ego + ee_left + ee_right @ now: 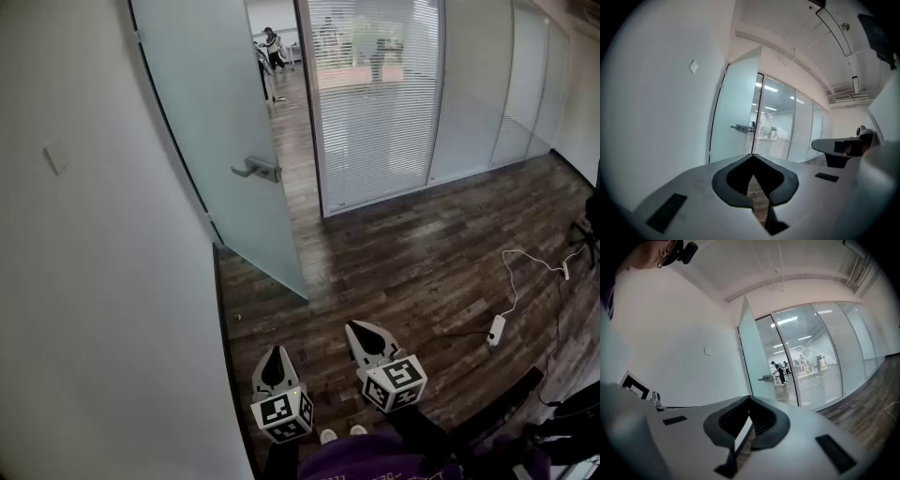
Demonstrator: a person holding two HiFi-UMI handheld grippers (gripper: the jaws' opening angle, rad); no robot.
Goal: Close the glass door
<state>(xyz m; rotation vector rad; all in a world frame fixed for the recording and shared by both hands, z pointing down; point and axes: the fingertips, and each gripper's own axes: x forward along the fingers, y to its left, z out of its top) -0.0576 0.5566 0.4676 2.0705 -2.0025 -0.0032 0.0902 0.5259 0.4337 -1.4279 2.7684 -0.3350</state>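
Observation:
The frosted glass door (211, 112) stands open, swung into the room at an angle beside the white wall, and its metal lever handle (255, 170) faces me. Both grippers are low in the head view, well short of the door and pointing toward it. My left gripper (276, 351) has its jaws together with nothing between them, and so does my right gripper (359, 328). The left gripper view shows the left gripper (752, 155) with the door (736, 117) and handle (739, 127) far ahead. In the right gripper view, the right gripper (750, 397) also has the handle (765, 378) at a distance.
A white wall (84, 281) with a switch plate (56, 157) runs along the left. A glass partition with blinds (375, 94) stands right of the doorway. A white cable and adapter (497, 330) lie on the wood floor. People stand far beyond the doorway (272, 47). Dark furniture (506, 403) sits near right.

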